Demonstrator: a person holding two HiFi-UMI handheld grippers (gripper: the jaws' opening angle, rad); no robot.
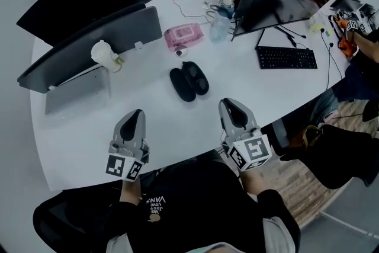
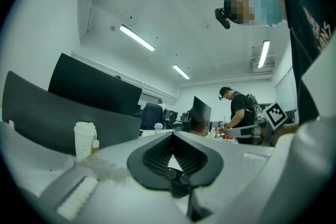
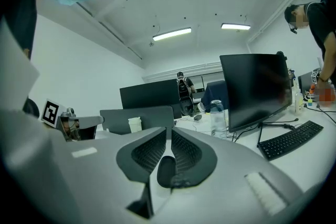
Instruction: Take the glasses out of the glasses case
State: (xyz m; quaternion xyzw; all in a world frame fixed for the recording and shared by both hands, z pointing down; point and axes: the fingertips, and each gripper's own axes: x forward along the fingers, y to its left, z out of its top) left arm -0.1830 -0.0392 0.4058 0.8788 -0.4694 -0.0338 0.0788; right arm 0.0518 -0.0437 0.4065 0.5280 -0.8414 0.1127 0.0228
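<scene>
Both grippers sit low at 6 o'clock on the white round table [image 1: 177, 133], near its front edge, neither one touching anything. Left gripper [image 1: 137, 113]: tongs together at the tips, nothing between them, only bare table showing through the gap behind the tips in the left gripper view. Right gripper [image 1: 228, 103]: tongs likewise together and empty. Black oval glasses case [image 1: 189, 81] lies at the table centre, at 12 o'clock from the person and well apart from both grippers. It looks hinged open, two dark halves side by side, though that is a judgement from the head view alone. The glasses cannot be made out; both halves are too dark to tell what is inside. Past the case at 12 o'clock is a pink wipes pack [image 1: 183, 36]. A white lidded paper cup [image 1: 105, 55] stands at 10 o'clock, a black keyboard [image 1: 287, 57] at 2 o'clock. Progress, as judged: lid seemingly up, but no glasses lifted and none lying on the table. Left to do: reach forward, open a gripper, take the glasses from the case and set them clear.
</scene>
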